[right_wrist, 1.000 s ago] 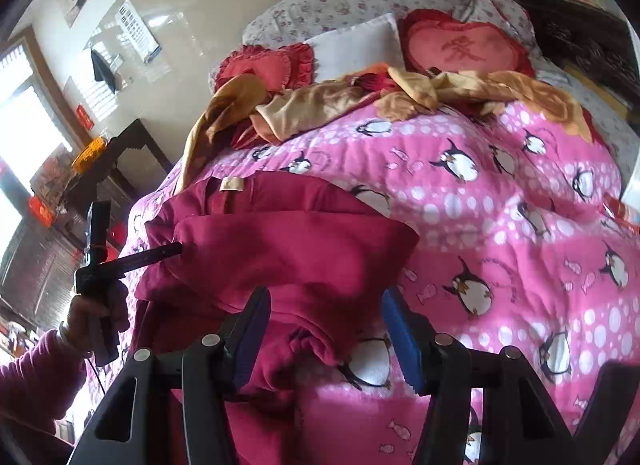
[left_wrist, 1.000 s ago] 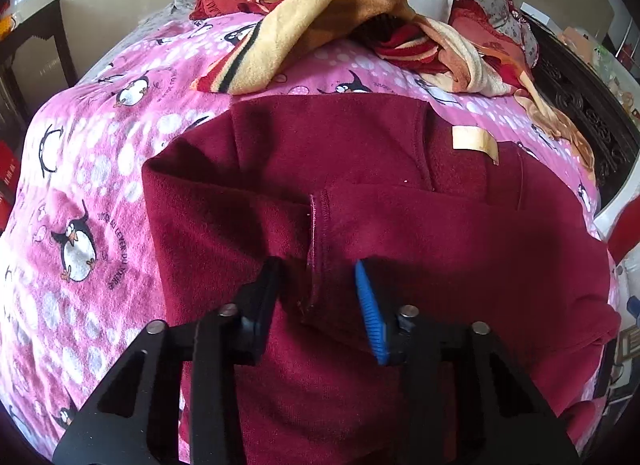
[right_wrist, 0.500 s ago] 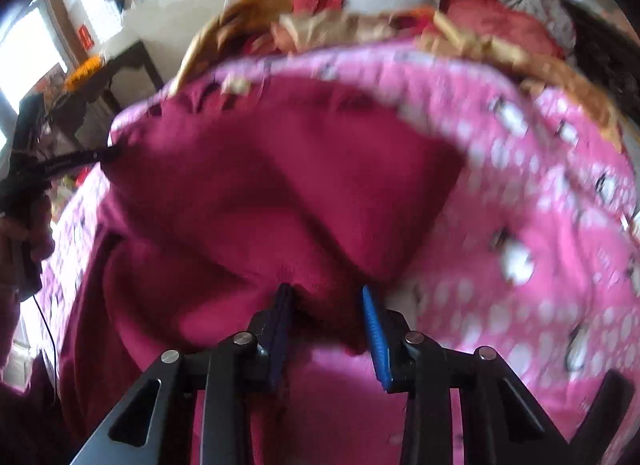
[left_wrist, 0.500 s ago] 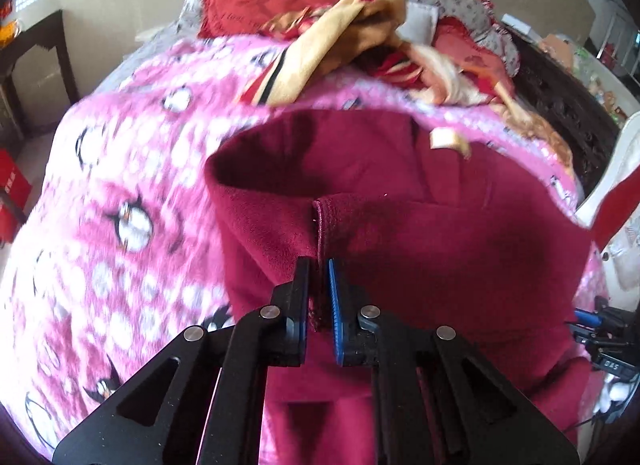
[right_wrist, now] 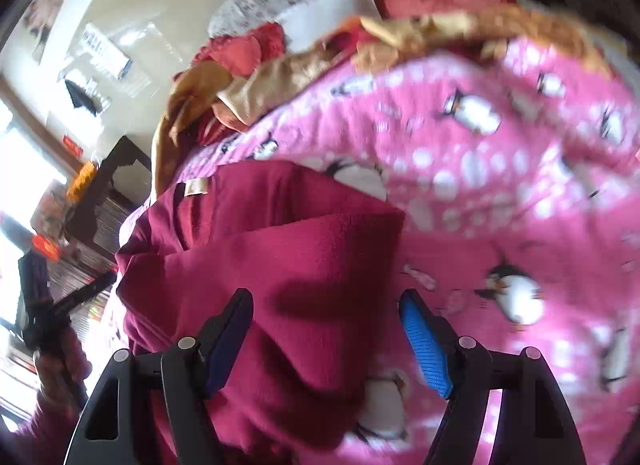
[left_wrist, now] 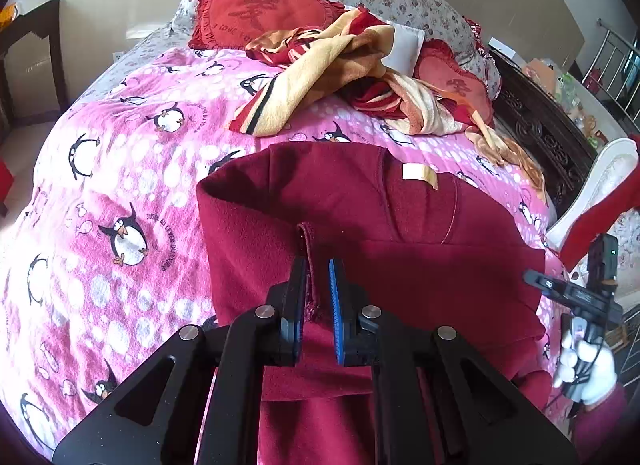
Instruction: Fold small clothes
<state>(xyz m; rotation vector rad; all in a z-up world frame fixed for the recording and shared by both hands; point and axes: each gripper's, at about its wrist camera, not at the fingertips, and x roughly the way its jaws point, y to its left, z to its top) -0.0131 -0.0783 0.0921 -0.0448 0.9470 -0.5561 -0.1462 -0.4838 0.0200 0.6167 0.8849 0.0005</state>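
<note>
The maroon fleece garment (left_wrist: 420,265) lies spread on the bed (left_wrist: 120,169), partly doubled over, so the step in hand looks like a mid-fold. In the left wrist view, the left claw (left_wrist: 318,289) at 6 o'clock is pinched tight on the garment's hemmed edge. At 3 o'clock there, the right claw (right_wrist: 326,329) hangs at the garment's far side; its jaws have just been opening, and in its own view they stand wide over the folded layer, gripping nothing. Next, I judge, the left-held edge must be carried across and laid flat.
</note>
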